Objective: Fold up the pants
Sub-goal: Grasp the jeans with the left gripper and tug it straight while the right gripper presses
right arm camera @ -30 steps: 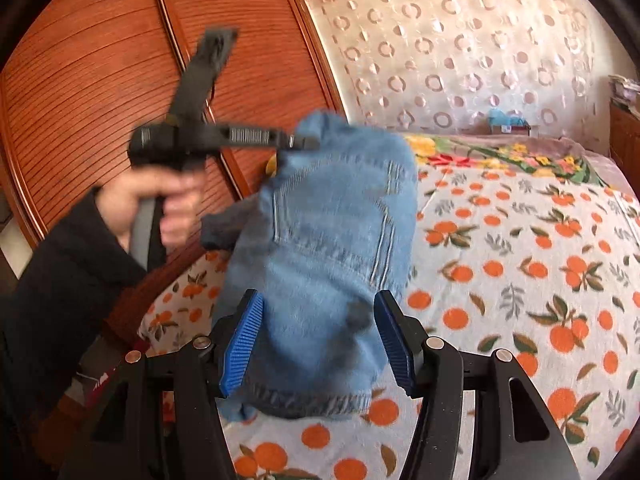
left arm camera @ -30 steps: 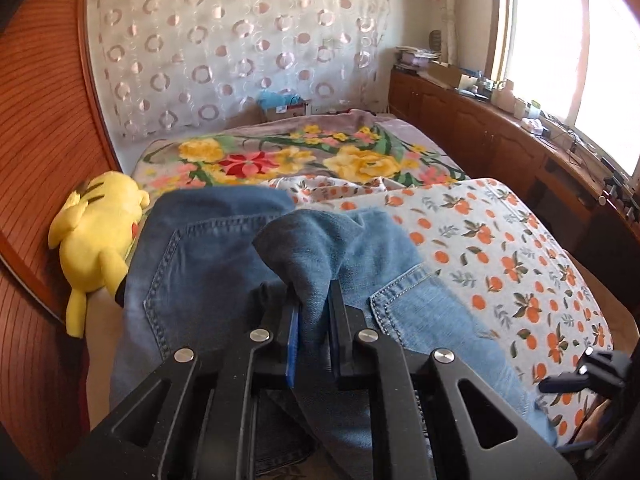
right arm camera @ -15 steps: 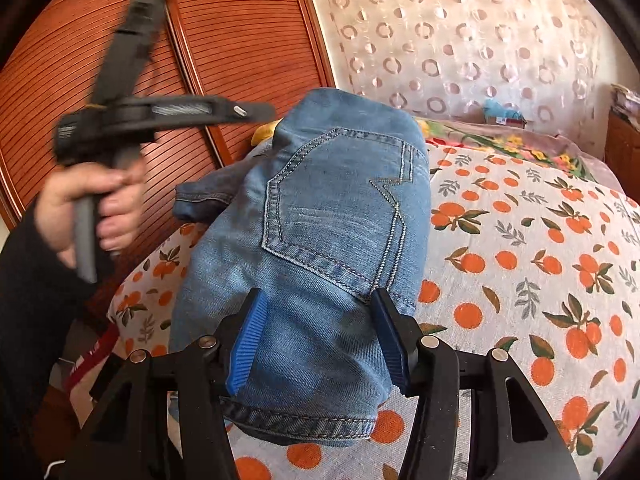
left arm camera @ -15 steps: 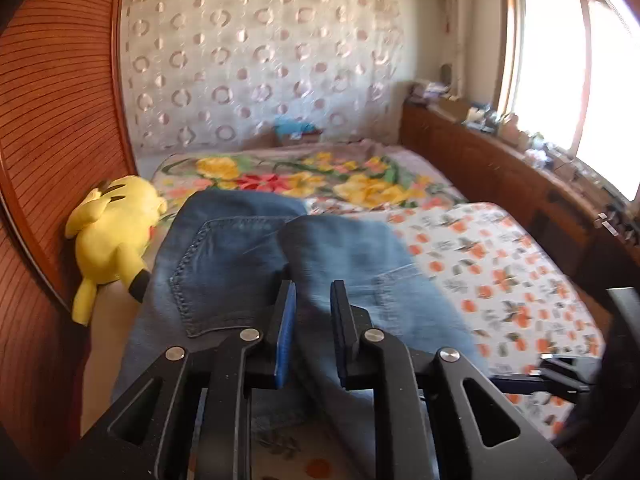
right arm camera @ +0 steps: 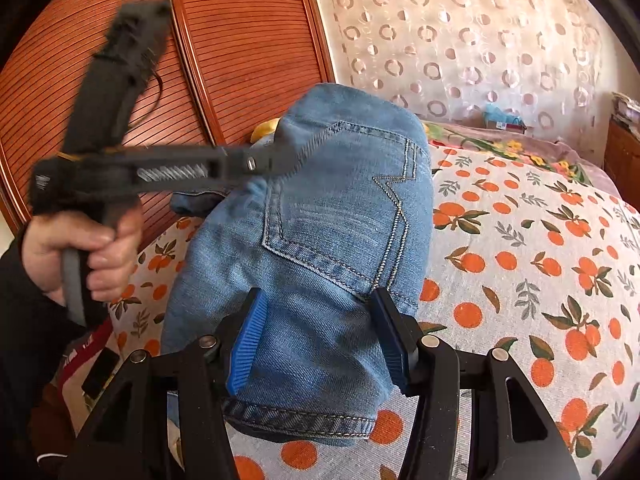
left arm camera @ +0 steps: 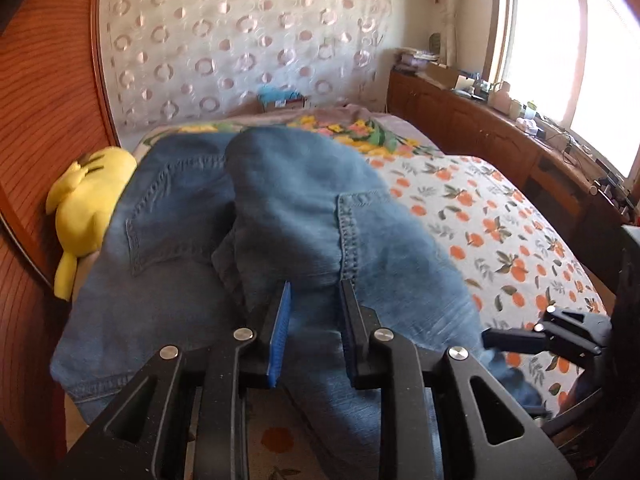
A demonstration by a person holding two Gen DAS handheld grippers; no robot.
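Blue jeans (left arm camera: 180, 240) lie humped on the orange-print bed sheet (left arm camera: 500, 220), back pockets up. My left gripper (left arm camera: 315, 286) sits low over them. Its jaws stand a little apart, with a denim ridge running loosely between the blue pads. From the right wrist view the left gripper (right arm camera: 296, 156) is blurred at the top left of the jeans (right arm camera: 340, 220), held by a hand (right arm camera: 92, 248). My right gripper (right arm camera: 318, 294) stands wide, its pads pressed on the thick folded end near the hem. The black body of the right gripper (left arm camera: 552, 332) shows at the right edge of the left wrist view.
A yellow plush toy (left arm camera: 88, 200) lies at the bed's left edge against the ribbed wooden wardrobe (right arm camera: 240, 40). A floral blanket (left arm camera: 360, 132) covers the far end. A low wooden cabinet (left arm camera: 480, 132) with clutter runs under the window on the right.
The left jaws have widened from a tight pinch on the denim. The left gripper has sunk and moved forward over the jeans. The right gripper stays on the folded end.
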